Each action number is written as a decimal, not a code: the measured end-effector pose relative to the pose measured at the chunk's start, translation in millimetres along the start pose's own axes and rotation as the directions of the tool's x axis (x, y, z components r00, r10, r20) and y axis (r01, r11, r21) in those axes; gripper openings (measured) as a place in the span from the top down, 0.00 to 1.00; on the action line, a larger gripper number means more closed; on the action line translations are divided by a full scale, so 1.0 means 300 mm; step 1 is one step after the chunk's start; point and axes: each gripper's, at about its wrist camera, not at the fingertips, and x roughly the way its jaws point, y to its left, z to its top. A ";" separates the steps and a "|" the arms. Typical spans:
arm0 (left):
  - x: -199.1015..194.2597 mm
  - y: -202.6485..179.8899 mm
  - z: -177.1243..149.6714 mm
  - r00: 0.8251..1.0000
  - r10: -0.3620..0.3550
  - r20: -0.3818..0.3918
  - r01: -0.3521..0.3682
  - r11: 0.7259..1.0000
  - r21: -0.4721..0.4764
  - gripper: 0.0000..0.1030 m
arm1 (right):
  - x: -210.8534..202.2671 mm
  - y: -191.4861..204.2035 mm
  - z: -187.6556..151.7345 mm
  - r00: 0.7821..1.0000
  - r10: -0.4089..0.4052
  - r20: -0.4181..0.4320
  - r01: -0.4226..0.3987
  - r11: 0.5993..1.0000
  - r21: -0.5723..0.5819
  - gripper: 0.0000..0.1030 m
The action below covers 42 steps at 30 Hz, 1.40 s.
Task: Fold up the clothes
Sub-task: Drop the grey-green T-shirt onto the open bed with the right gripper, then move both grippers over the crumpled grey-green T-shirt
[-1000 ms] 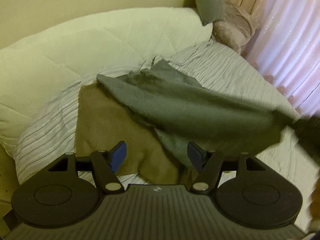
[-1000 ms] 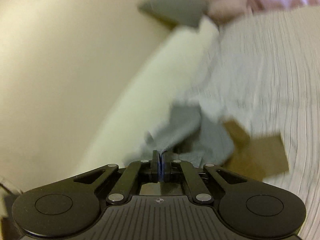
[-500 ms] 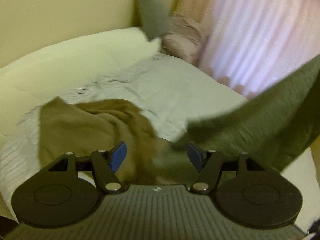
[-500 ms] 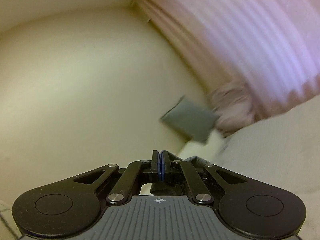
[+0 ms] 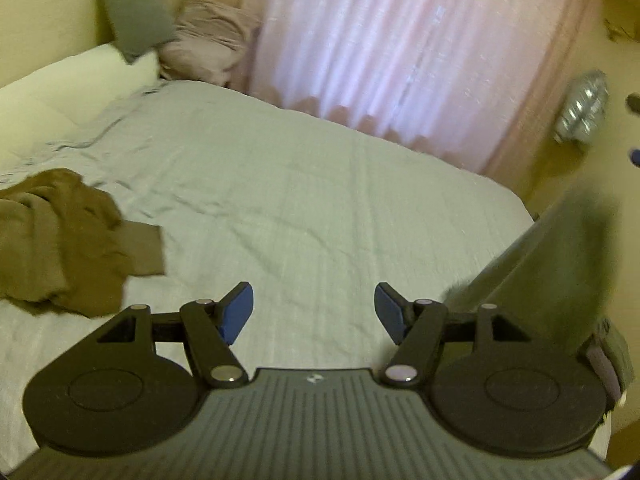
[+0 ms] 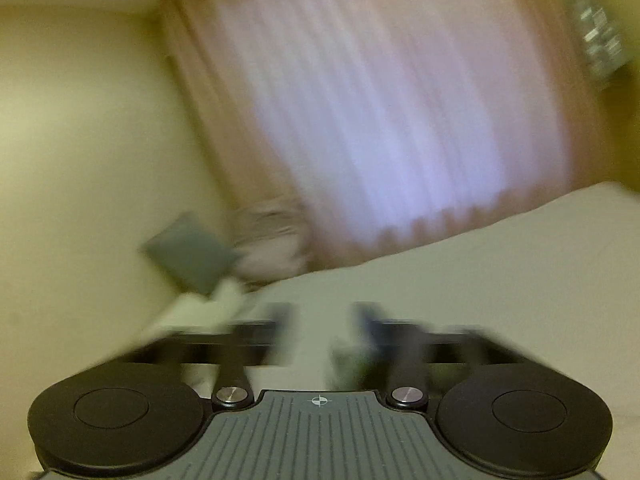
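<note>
Grey garment (image 5: 560, 272) hangs right of my empty, spread left gripper (image 5: 314, 312); my right gripper (image 6: 324, 328) is opening, nearer it.

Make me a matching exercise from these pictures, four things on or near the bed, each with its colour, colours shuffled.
Things:
1. crumpled garment
2. curtain
3. upright cushion
4. bed sheet

Colours:
A. pale pink
B. light grey
C. brown
D. dark grey

Pairs: 1-C, 2-A, 3-D, 4-B
</note>
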 end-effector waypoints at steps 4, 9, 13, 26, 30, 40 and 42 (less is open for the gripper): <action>0.016 -0.159 -0.108 0.998 -0.005 -0.059 0.006 1.000 0.015 0.38 | -0.140 -0.191 -0.036 0.993 -0.113 -0.043 0.113 0.994 -0.001 0.23; 0.026 -0.296 -0.226 0.988 -0.004 -0.154 0.010 0.999 0.040 0.38 | -0.287 -0.455 -0.163 0.946 -0.254 -0.204 0.265 0.964 0.030 0.23; 0.022 -0.389 -0.291 0.978 -0.003 -0.207 0.030 0.992 0.126 0.38 | -0.363 -0.582 -0.302 0.879 -0.331 -0.344 0.352 0.936 -0.002 0.23; -0.023 -0.515 -0.375 0.957 -0.072 -0.281 0.160 0.938 0.308 0.38 | -0.450 -0.602 -0.618 0.718 -0.399 -0.571 0.468 0.883 -0.030 0.23; -0.057 -0.453 -0.397 0.952 -0.041 -0.304 0.144 0.935 0.325 0.38 | -0.447 -0.523 -0.663 0.704 -0.403 -0.585 0.475 0.879 -0.034 0.23; -0.113 -0.347 -0.452 0.939 -0.011 -0.343 0.147 0.916 0.373 0.38 | -0.527 -0.359 -0.801 0.680 -0.420 -0.601 0.518 0.855 -0.011 0.23; -0.120 -0.339 -0.463 0.937 -0.014 -0.350 0.154 0.914 0.376 0.38 | -0.552 -0.347 -0.823 0.671 -0.426 -0.607 0.537 0.844 0.000 0.23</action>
